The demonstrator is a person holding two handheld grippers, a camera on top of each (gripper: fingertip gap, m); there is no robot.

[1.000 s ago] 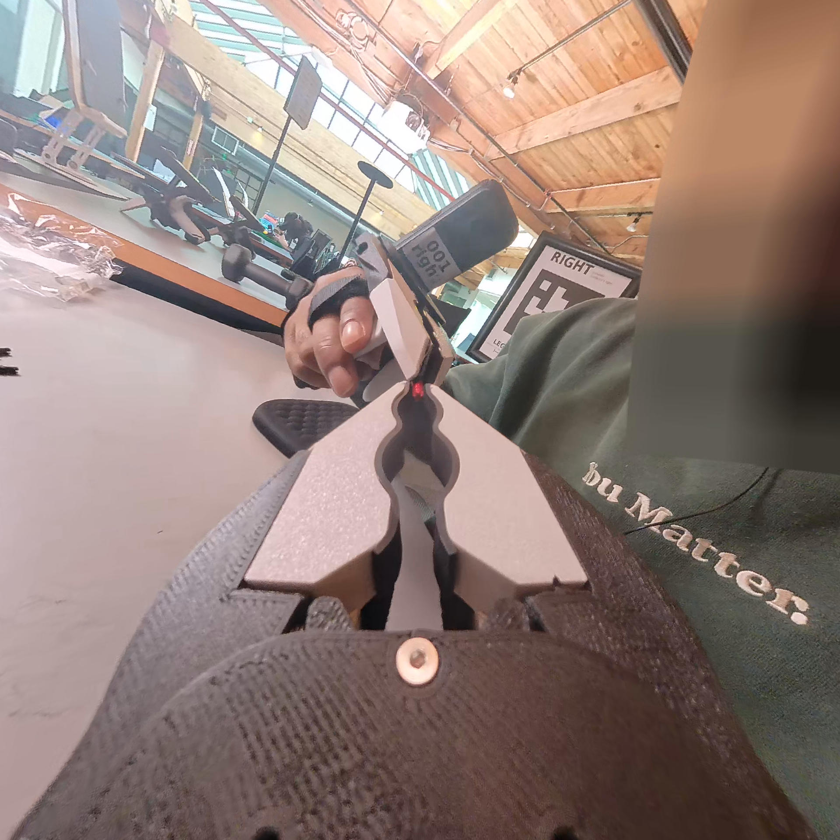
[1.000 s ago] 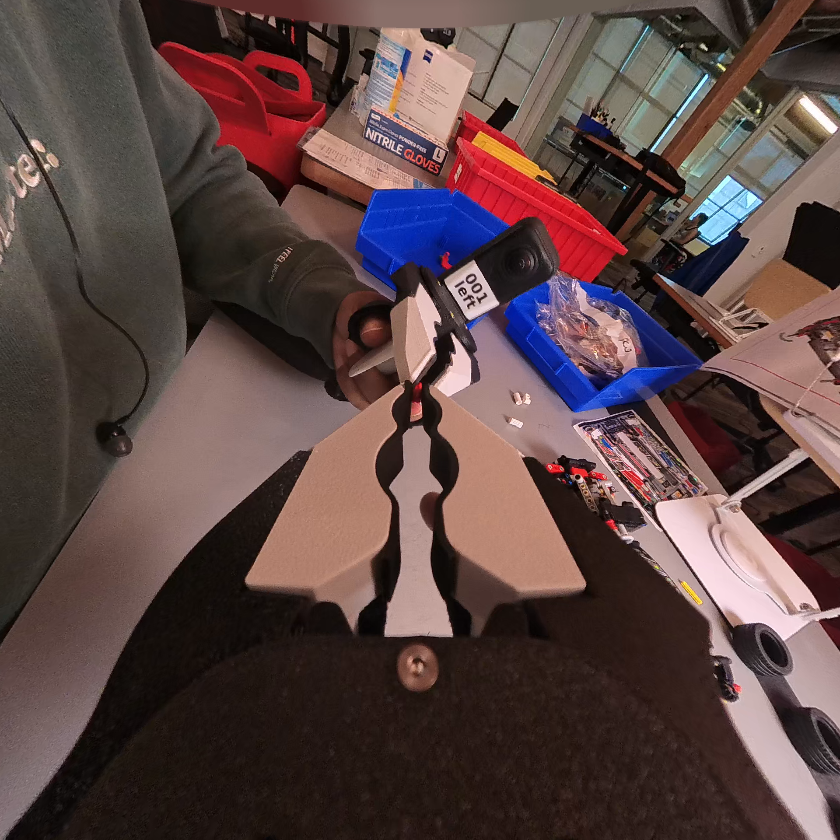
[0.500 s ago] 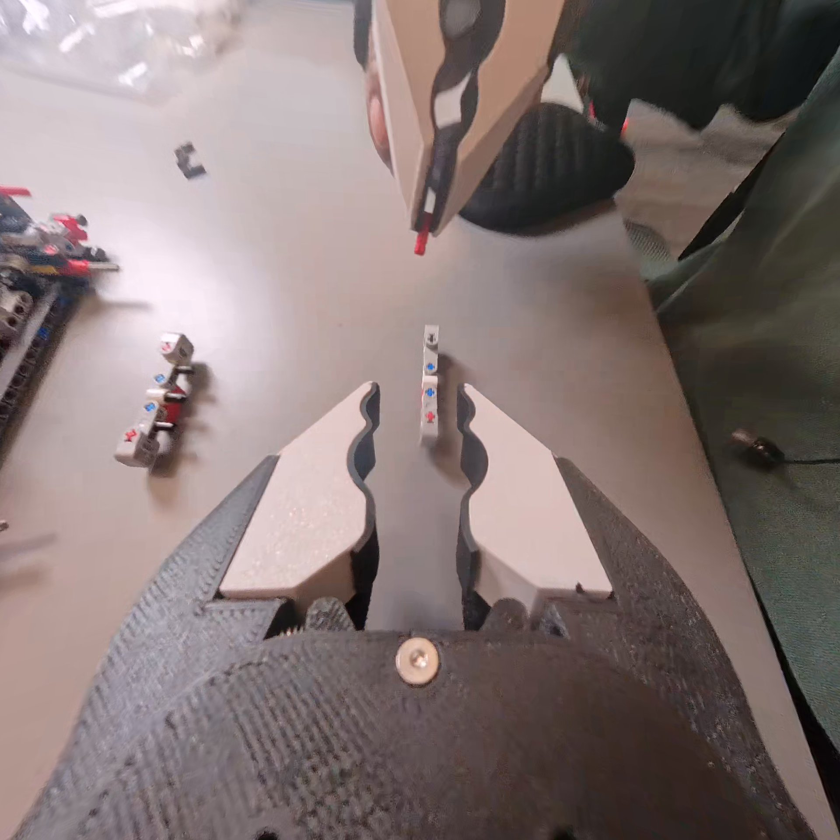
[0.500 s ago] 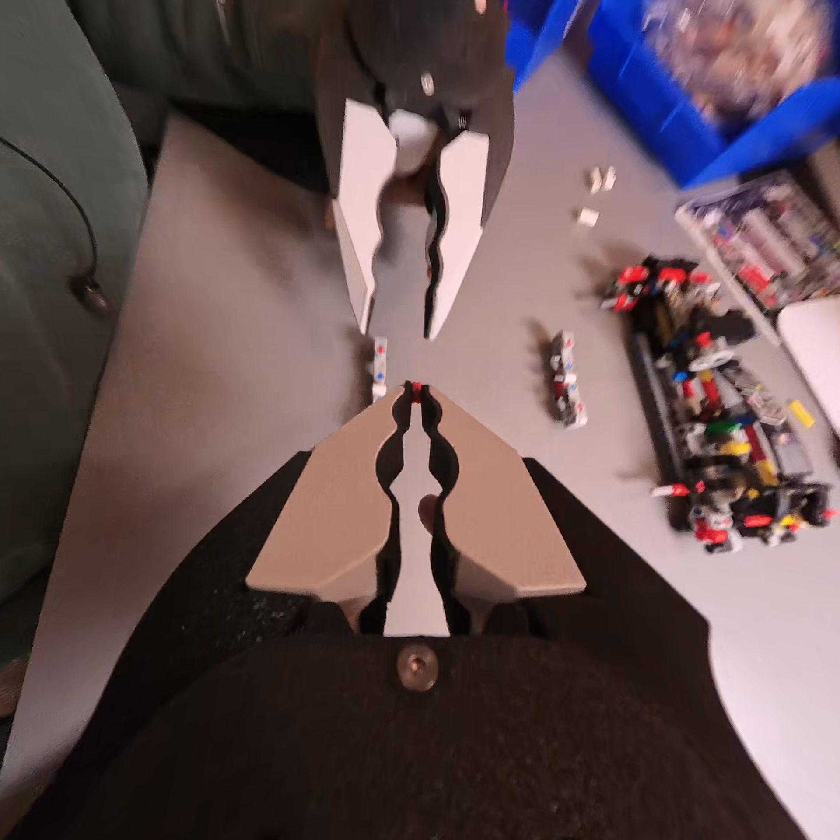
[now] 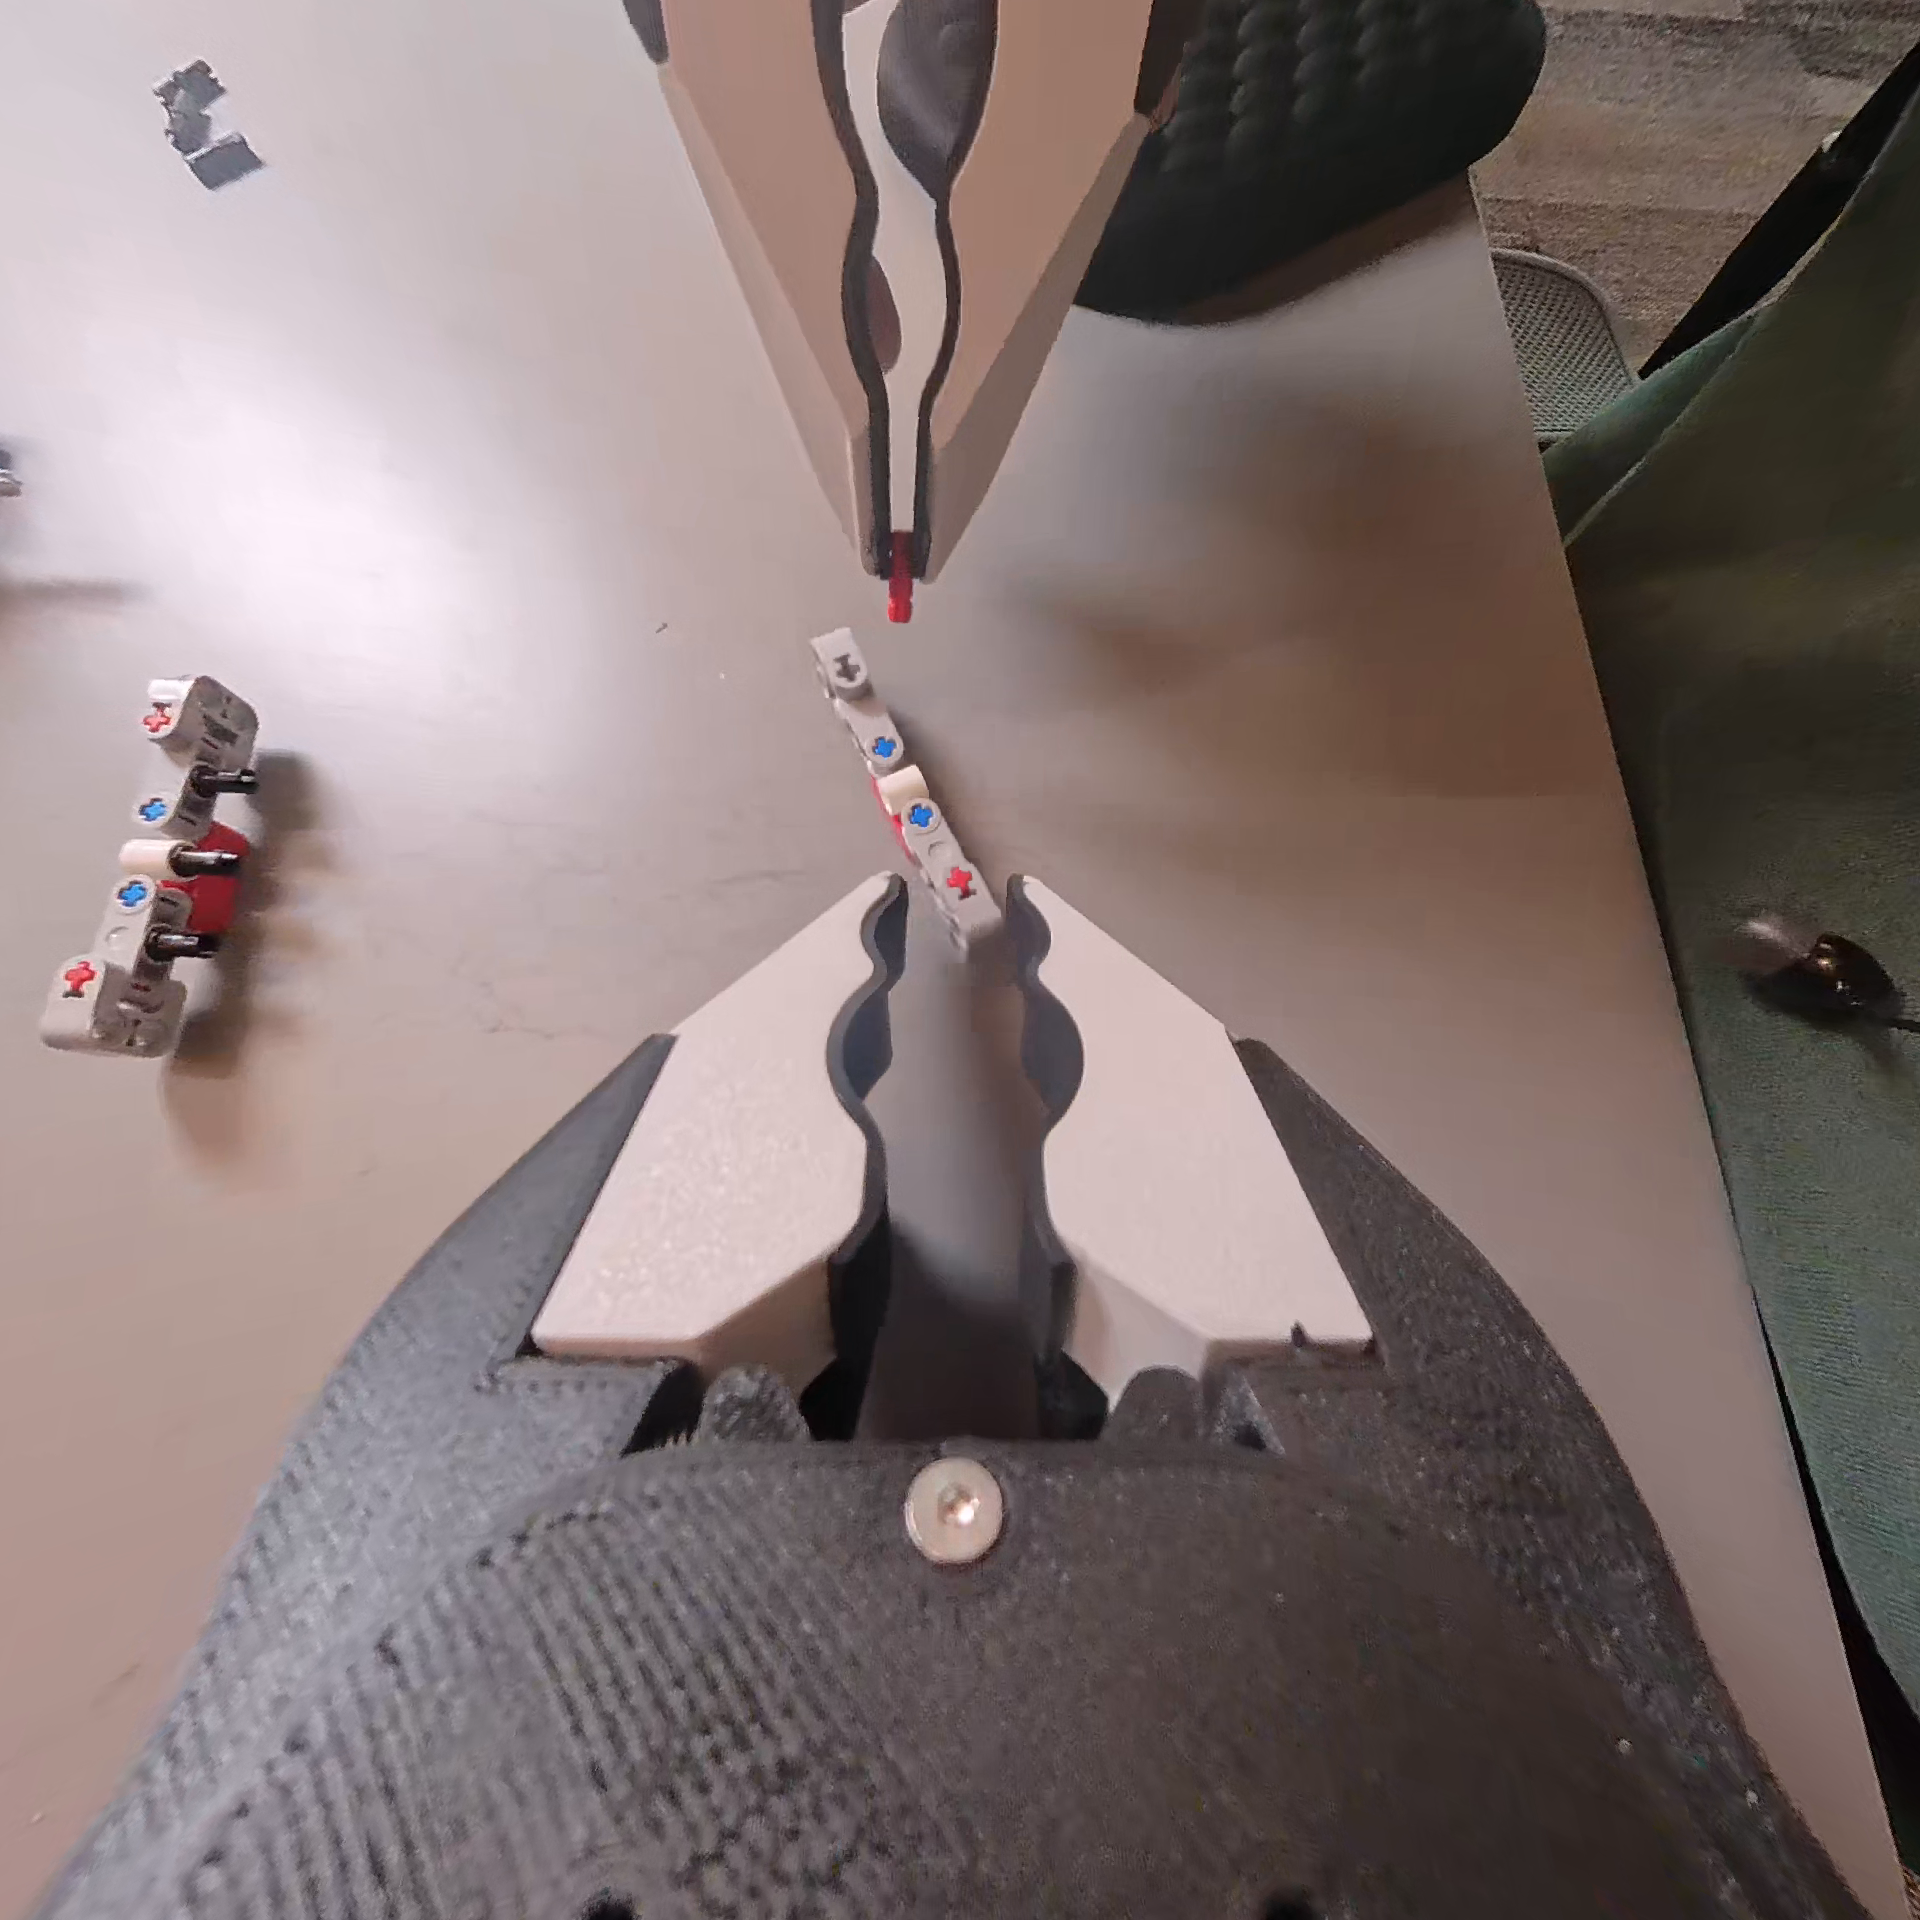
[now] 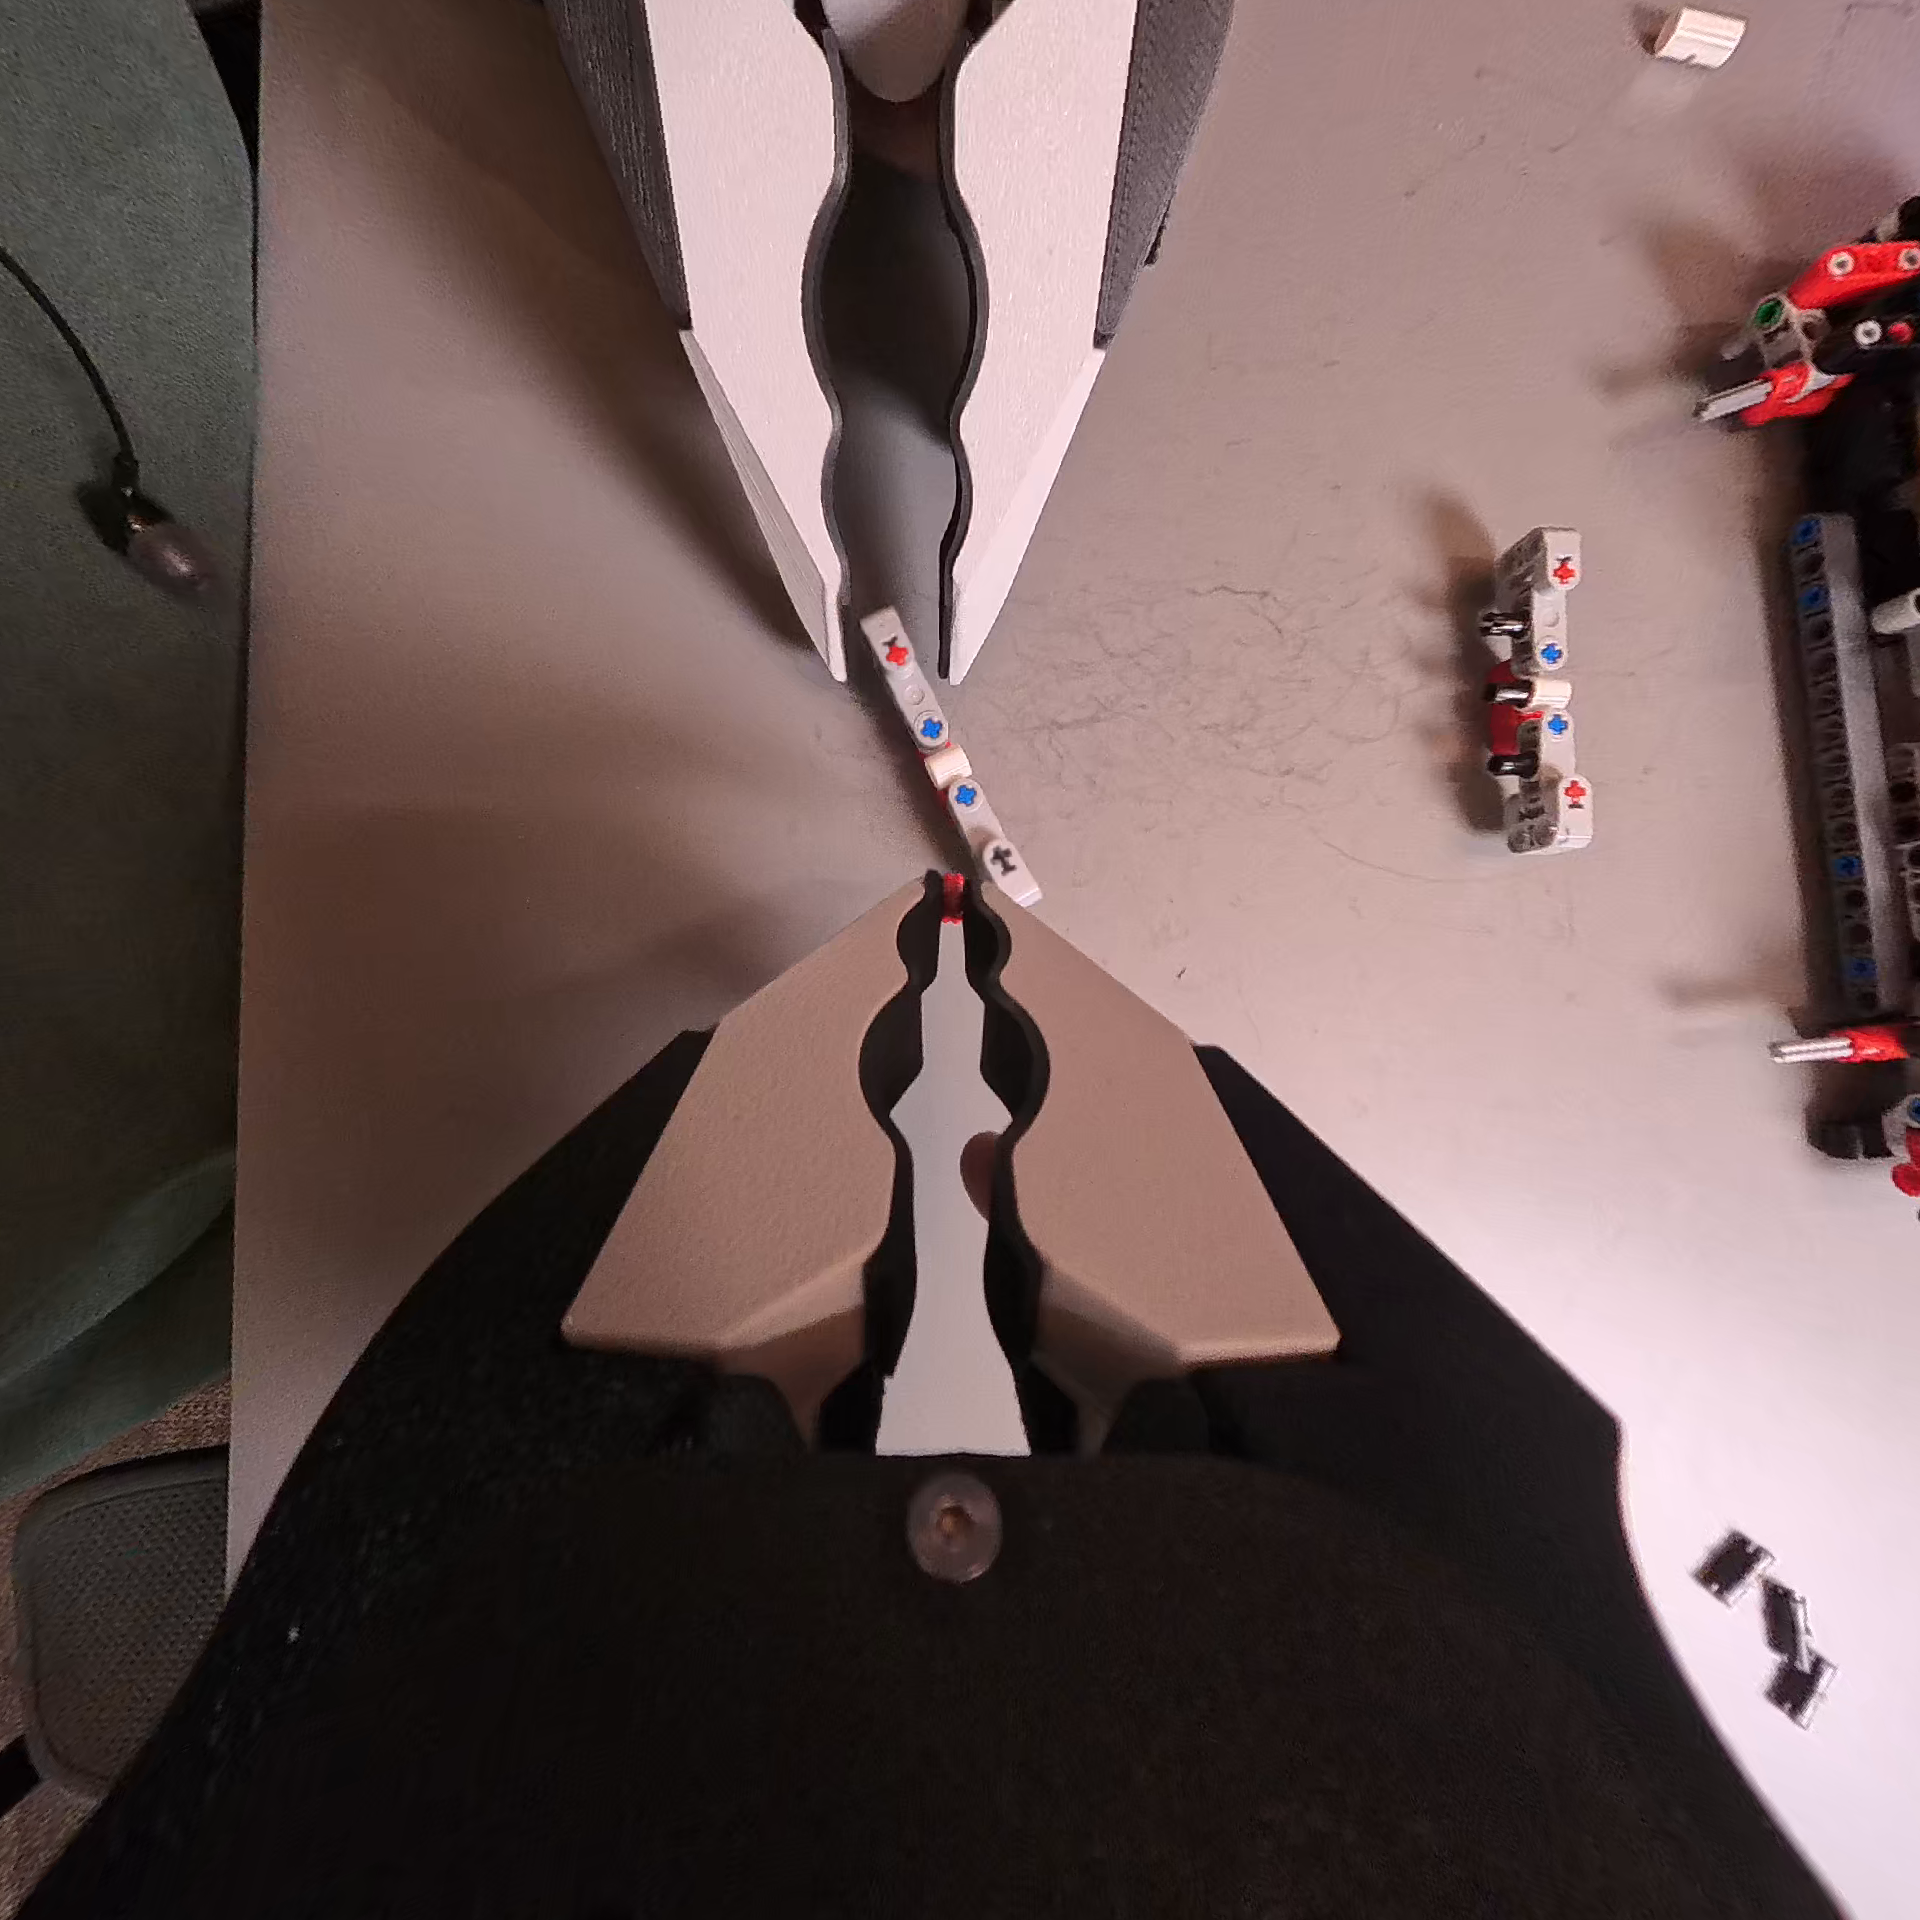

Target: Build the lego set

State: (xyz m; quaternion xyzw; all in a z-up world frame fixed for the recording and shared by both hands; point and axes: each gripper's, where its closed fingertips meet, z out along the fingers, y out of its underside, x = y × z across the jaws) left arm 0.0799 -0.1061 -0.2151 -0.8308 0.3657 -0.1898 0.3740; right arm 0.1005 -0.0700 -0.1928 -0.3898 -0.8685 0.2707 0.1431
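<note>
Right gripper (image 6: 951, 902) jaws clenched on a red pin (image 6: 951, 896), left gripper (image 5: 954, 906) jaws released around the near end of a grey beam assembly (image 5: 902, 795), pin tip just beside its far end, on the surface (image 5: 468, 416)

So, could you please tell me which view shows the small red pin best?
The left wrist view: the red pin sticks out whole below the right gripper, shut on it. In the right wrist view the pin is only a sliver between that gripper's own jaws.

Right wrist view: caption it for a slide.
Right gripper pinches a red pin beside a grey link assembly; open left gripper straddles its far end.
</note>
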